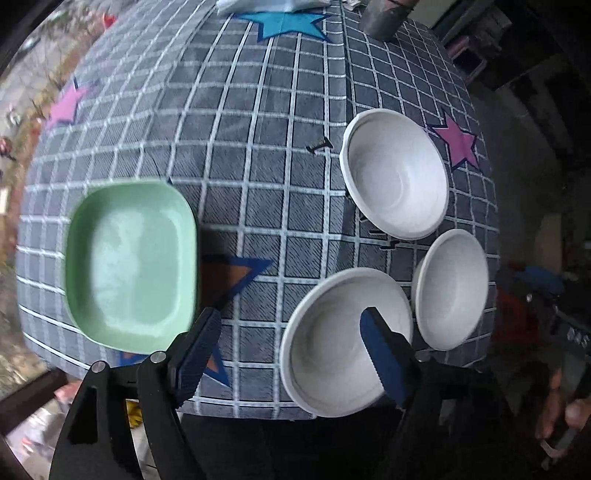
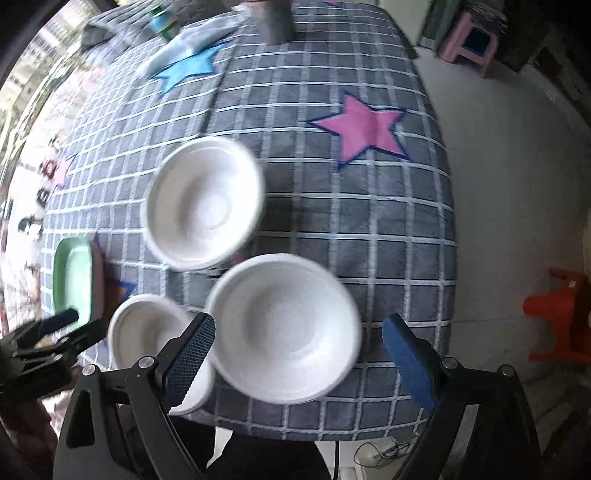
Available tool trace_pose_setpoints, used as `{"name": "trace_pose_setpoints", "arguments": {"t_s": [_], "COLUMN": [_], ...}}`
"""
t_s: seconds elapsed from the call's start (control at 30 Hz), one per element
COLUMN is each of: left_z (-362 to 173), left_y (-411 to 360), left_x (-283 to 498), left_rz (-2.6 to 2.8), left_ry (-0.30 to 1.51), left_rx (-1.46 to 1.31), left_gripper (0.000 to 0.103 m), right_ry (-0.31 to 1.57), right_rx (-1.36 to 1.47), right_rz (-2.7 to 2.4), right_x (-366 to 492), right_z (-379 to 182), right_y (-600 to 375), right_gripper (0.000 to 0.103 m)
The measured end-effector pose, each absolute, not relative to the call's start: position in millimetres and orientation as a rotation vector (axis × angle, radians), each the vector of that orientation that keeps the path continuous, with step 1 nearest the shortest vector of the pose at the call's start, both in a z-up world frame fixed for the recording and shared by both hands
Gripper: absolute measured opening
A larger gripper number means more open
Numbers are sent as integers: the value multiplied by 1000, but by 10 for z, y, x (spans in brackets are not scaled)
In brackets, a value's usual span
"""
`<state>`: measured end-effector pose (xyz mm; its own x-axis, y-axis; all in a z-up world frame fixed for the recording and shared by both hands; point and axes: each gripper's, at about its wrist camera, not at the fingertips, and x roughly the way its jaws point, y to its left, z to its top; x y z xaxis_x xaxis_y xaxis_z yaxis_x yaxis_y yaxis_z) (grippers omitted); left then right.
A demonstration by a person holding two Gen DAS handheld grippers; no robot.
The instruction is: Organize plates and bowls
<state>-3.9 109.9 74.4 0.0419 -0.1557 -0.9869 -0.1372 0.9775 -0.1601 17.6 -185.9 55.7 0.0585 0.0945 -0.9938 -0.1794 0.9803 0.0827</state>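
Three white bowls stand on the checked tablecloth. In the left wrist view they are the far bowl [image 1: 395, 173], the near bowl [image 1: 343, 339] and the right bowl [image 1: 450, 288]. A green square plate [image 1: 129, 262] lies at the left. My left gripper [image 1: 291, 332] is open and empty, its right finger over the near bowl. In the right wrist view my right gripper [image 2: 299, 339] is open and empty above the big near bowl [image 2: 284, 328]; the far bowl [image 2: 203, 203], the left bowl [image 2: 147, 328] and the green plate [image 2: 72, 277], with a pink edge under it, lie to the left.
The tablecloth [image 1: 258, 147] has star patches. A grey cylinder [image 1: 384, 18] and a light blue cloth [image 1: 266, 5] sit at the far edge. The table's near edge is just below the bowls. A pink stool [image 2: 469, 44] and an orange stool [image 2: 561, 317] stand on the floor at right.
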Motion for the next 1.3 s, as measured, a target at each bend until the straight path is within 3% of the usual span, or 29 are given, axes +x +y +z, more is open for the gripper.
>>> {"name": "trace_pose_setpoints", "arguments": {"t_s": [0.47,1.3], "left_z": [827,342], "left_y": [1112,959], "left_x": [466,1032], "left_rz": [-103,-33], "left_ry": [1519,1593], "left_rx": [-149,-169], "left_gripper": [84,84], "right_ry": [1503,1549], "right_rx": [-103,-140], "right_rz": [226,191], "right_x": [181,962], "right_z": [857,315], "right_y": [-1413,-1569], "right_gripper": [93,93]}}
